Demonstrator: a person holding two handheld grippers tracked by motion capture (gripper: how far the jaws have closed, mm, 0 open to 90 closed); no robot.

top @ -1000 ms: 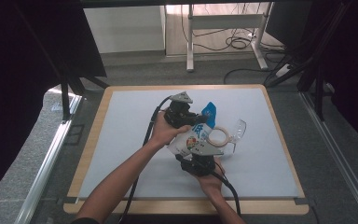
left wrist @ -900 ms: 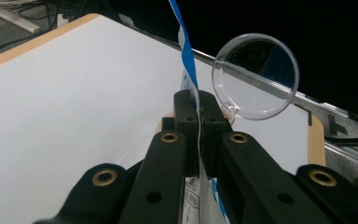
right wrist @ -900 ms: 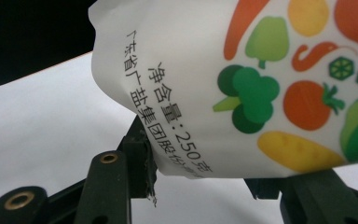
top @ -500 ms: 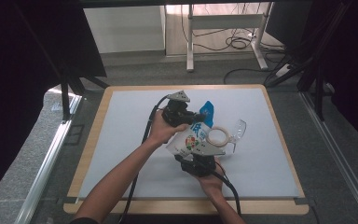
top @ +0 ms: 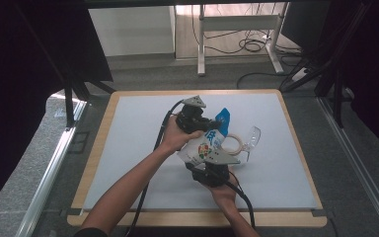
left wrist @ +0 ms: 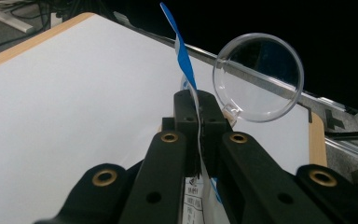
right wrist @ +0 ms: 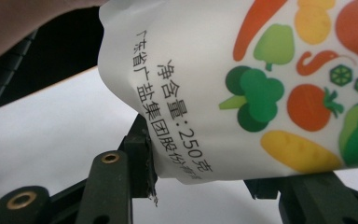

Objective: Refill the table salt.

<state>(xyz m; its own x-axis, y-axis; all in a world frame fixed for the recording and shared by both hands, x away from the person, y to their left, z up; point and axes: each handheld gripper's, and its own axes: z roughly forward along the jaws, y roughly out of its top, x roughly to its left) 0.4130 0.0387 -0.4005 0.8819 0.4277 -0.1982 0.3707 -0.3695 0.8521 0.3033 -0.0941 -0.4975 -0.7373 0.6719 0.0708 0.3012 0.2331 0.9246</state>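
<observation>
One pouch (top: 205, 145) is sitting at the centre of the high view, lifted above the white table (top: 128, 148) between two grippers. The left gripper (left wrist: 198, 109) is clenching the pouch's thin blue top edge. The right gripper (right wrist: 214, 179) is grasping the pouch's bottom end, its jaws pressing on both sides. One clear glass (top: 250, 139) and one tape roll (top: 234, 144) are lying just right of the pouch.
</observation>
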